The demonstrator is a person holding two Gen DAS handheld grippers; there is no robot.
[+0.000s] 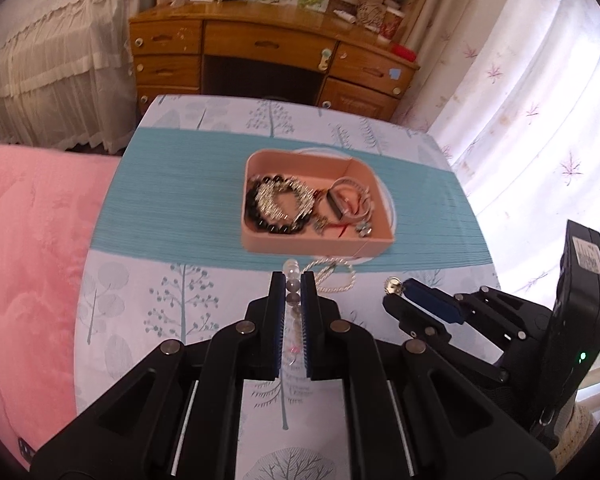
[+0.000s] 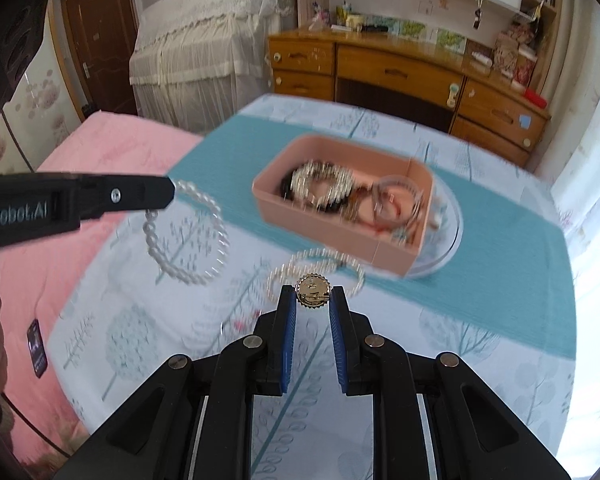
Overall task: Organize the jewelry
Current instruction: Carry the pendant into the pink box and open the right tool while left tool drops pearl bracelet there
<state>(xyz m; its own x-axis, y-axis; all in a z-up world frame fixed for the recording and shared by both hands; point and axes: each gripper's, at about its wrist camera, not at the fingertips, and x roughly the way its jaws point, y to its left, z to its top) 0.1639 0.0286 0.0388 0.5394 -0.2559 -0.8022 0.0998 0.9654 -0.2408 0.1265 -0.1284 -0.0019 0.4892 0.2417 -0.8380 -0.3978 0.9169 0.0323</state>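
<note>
Left tool (image 1: 292,280) clamped shut on a clear beaded bracelet (image 2: 188,232) dangling above the desk (image 2: 480,340); right tool (image 2: 311,294) pinching a small round gold trinket (image 2: 311,289) between its blue pads, both raised short of the pink box (image 1: 320,240). Already in that box on the teal mat (image 1: 172,200): a black bead bracelet (image 1: 260,220), a sparkly silver bracelet (image 1: 286,200) and several smaller pieces. Still loose on the desk just before the box: one pearly bracelet (image 1: 340,276), so probably near the end, with two carried items to drop in and that one left.
</note>
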